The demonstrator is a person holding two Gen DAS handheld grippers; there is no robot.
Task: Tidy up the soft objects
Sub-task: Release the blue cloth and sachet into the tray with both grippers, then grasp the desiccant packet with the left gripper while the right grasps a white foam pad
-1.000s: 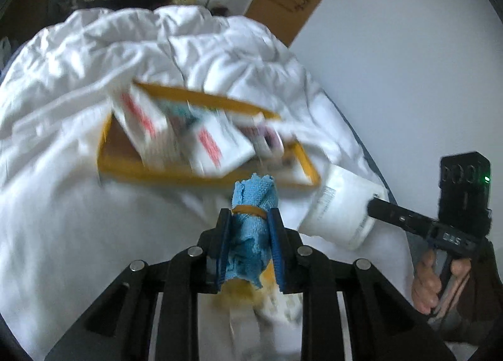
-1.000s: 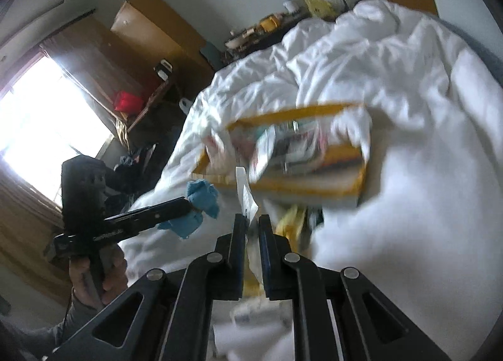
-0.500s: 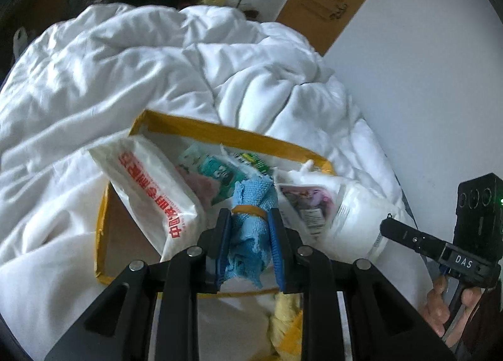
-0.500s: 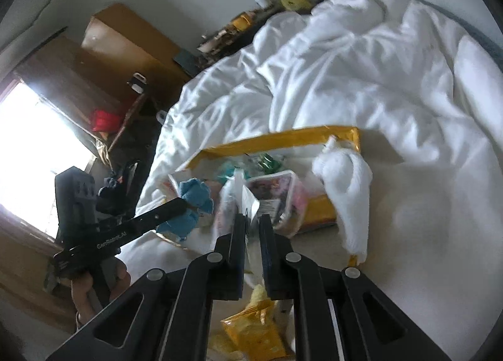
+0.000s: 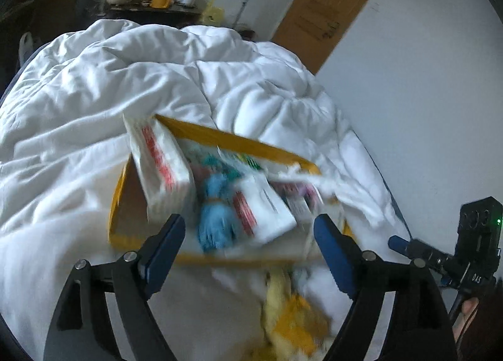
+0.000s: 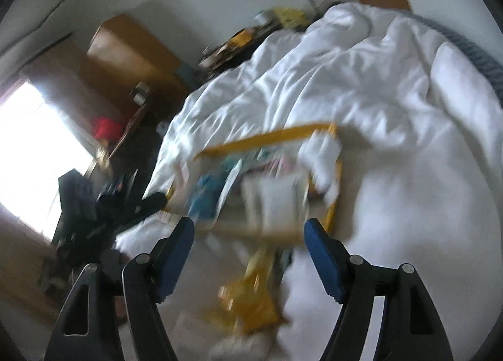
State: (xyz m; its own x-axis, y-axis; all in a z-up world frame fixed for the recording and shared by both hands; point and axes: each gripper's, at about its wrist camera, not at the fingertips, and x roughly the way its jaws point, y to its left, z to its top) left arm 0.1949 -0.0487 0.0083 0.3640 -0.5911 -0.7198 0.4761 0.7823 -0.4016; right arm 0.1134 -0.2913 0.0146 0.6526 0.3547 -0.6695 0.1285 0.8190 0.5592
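Soft objects pile up in the yellow-rimmed bin (image 5: 232, 141) on the white duvet (image 5: 94, 84): a white packet (image 5: 160, 166), then the blue cloth bundle (image 5: 217, 219) lying loose inside. The left gripper (image 5: 245, 232) and right gripper (image 6: 248, 235) have just been opening, jaws wide with nothing between them (both pictures blur). Best to back out straight, without snagging the bin's rim.

One yellow-rimmed tray (image 5: 220, 137) on the bed; inside it, one blue rolled cloth (image 5: 217, 219) and two white red-printed packs (image 5: 160, 166); just before it, one yellow packet (image 5: 292, 323); further contents too blurred to count.
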